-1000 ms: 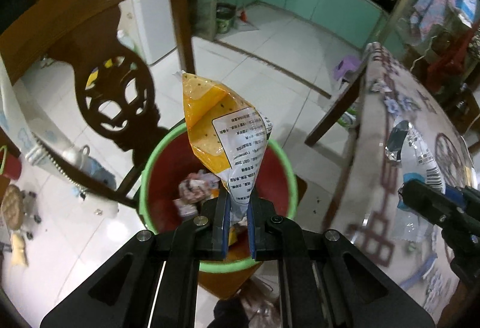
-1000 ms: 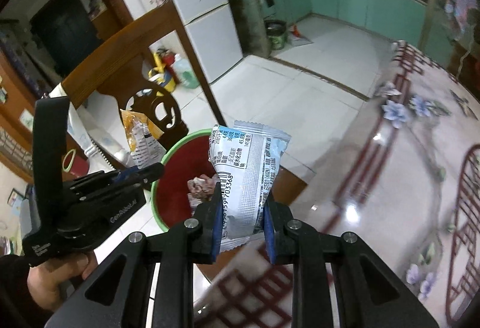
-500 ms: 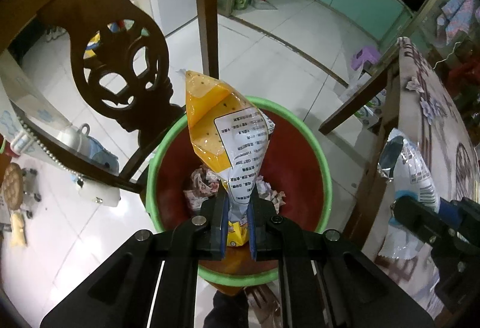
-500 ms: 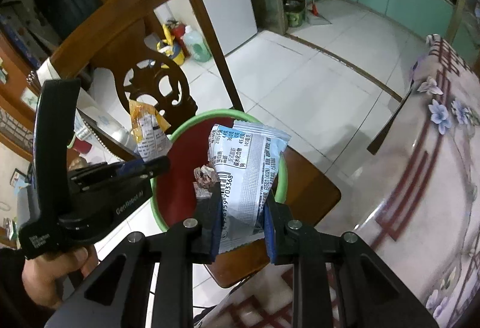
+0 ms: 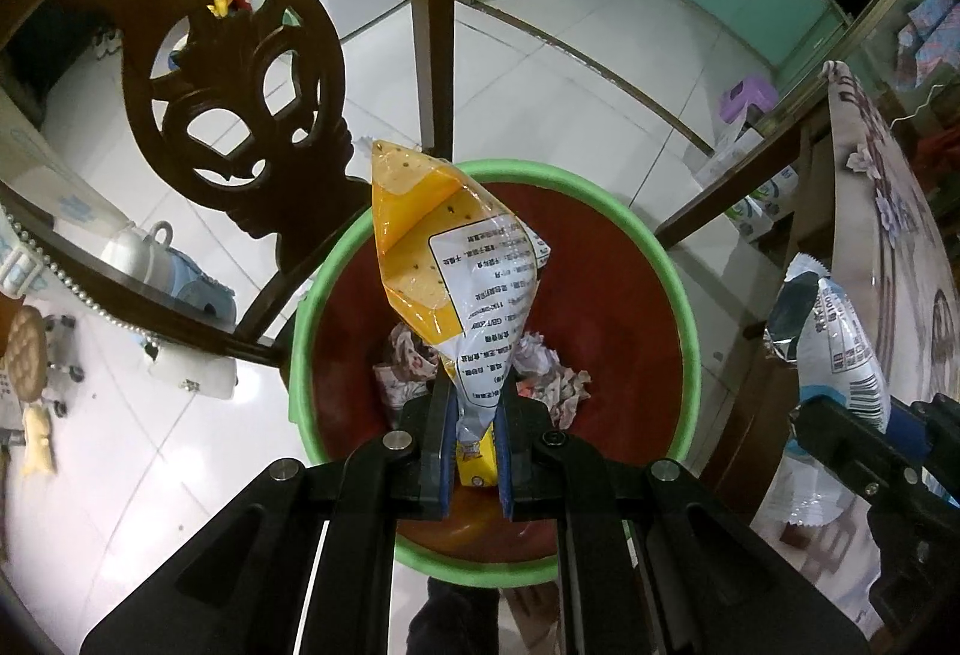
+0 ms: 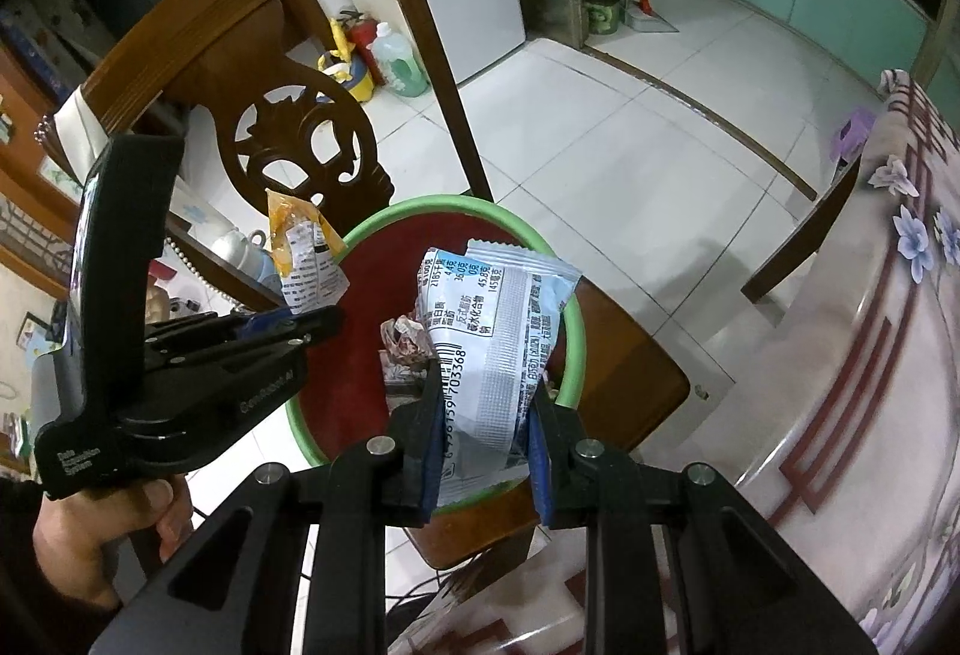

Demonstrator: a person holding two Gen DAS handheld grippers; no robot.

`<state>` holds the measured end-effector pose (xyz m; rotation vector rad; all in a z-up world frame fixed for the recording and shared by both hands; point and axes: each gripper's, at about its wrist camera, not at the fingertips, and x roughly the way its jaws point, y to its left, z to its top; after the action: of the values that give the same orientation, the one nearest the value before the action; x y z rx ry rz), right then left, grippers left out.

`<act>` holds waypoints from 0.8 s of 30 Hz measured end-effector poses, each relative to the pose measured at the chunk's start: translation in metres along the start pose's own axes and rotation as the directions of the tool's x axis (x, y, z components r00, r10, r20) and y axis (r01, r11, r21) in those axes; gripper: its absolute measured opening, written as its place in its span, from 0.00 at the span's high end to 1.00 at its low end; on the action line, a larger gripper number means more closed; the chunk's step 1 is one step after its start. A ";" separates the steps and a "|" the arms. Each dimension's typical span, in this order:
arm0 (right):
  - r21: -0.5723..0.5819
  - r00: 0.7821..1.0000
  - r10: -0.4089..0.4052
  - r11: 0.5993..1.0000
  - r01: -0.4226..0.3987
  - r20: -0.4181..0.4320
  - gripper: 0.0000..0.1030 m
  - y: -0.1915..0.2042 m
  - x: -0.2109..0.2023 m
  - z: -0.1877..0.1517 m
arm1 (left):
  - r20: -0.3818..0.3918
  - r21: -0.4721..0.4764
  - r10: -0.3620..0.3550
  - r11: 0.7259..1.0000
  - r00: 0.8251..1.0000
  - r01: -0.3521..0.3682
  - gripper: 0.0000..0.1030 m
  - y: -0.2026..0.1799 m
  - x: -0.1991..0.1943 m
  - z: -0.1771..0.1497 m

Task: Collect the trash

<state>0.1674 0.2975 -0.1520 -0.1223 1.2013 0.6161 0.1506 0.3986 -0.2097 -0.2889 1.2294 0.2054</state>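
Wrappers not yet dropped: left gripper [image 5: 474,439] clamps yellow snack wrapper [image 5: 438,259], right gripper [image 6: 486,433] clamps white-blue snack packet [image 6: 492,331], both over green-rimmed red bin [image 5: 678,289] holding probably crumpled paper [image 5: 552,385].

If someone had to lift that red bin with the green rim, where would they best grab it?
Probably by the green rim of the bin, coming straight down from above with one finger inside the wall and one outside. The rim is a thin raised lip, and the top is open. The near side looks freest; the chair back crowds the far left.
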 end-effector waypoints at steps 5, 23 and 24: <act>-0.015 1.000 0.000 1.000 0.001 0.010 0.79 0.003 -0.002 0.000 | 0.000 -0.010 0.000 1.000 1.000 0.000 0.83 0.001 -0.001 0.001; -0.017 0.954 -0.118 0.992 0.127 0.277 0.43 -0.002 -0.090 -0.032 | 0.204 0.006 -0.039 0.999 0.978 0.038 0.19 -0.023 -0.082 -0.022; -0.008 0.940 -0.128 0.990 0.137 0.315 0.41 -0.004 -0.107 -0.039 | 0.237 0.012 -0.050 0.999 0.970 0.049 0.19 -0.029 -0.095 -0.026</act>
<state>0.1132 0.2376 -0.0720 -0.1244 0.8676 0.5130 0.1051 0.3627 -0.1246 -0.2812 0.9842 0.1876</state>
